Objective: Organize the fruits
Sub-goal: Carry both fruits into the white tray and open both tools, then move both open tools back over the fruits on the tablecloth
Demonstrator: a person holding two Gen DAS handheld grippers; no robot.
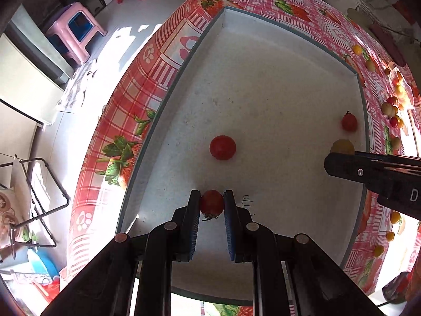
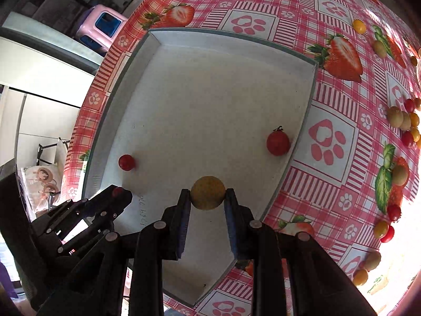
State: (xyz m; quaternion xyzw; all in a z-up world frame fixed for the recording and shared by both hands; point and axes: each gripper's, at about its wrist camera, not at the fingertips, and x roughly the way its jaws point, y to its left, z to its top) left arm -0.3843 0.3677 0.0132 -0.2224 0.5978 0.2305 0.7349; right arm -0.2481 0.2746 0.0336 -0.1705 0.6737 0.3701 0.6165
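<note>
**Both grippers over the tray, a tomato in each**

The left gripper (image 1: 212,202) pointed steeply down over the white tray (image 1: 263,60), and its jaws were clenched on a red tomato (image 1: 212,203), stem end towards the camera. That tomato hung above the tray floor near the tray's near edge, just beside some handwriting on the white bottom.

Over on the other side, the right gripper (image 2: 208,193) had its jaws clamped on a yellow tomato (image 2: 208,192), pinched at both sides between the blue pads (image 2: 184,226). It too was above the tray, close to the near side. From the left wrist view the right gripper (image 1: 339,158) came in from the right edge with the yellow tomato (image 1: 342,146) peeking out above its tip.

Two more were lying loose on the tray floor: a round red tomato (image 1: 222,147) near the middle towards the left wall, and a stemmed red tomato (image 1: 349,122) right up against the right wall. In the right wrist view those same two sat far apart, the round one (image 2: 126,162) at the left wall and the stemmed one (image 2: 277,143) at the right.

The tray sat on a table covered with a pink checked cloth (image 2: 329,142) printed with strawberries and paw marks. A scatter of loose tomatoes (image 2: 402,121), red, yellow and pale green, lay on the cloth beyond the tray's right side, towards the table's right edge.
</note>
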